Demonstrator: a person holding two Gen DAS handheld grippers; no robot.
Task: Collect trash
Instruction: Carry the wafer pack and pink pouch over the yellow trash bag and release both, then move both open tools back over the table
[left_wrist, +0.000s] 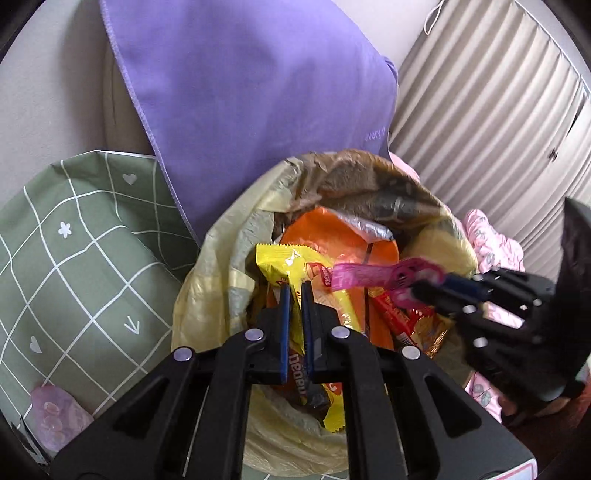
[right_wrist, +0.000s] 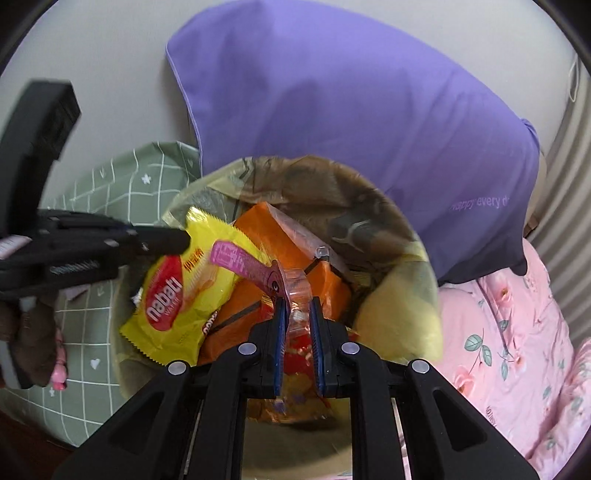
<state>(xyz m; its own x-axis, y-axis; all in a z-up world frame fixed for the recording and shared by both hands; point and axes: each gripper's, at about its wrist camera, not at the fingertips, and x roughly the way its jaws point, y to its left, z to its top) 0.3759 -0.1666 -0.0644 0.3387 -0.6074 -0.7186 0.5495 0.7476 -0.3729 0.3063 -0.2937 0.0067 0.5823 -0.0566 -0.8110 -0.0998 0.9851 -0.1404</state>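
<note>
Trash is gathering in the lined bin (left_wrist: 221, 266), wedged between a purple pillow (left_wrist: 240, 92) and a green grid-print bag (left_wrist: 74, 277), as I am steering both tools over its mouth. I am keeping my left gripper (left_wrist: 295, 291) clenched on a yellow wafer wrapper (right_wrist: 177, 291), and my right gripper (right_wrist: 297, 306) is pinching a pink plastic tape dispenser (right_wrist: 255, 267). Judging it best, I am centring each piece above the orange packet (right_wrist: 295, 240) before letting go, so nothing slides off the rim. "nabati" is showing on the wrapper; "happy every d…" is showing on the pillow.
</note>
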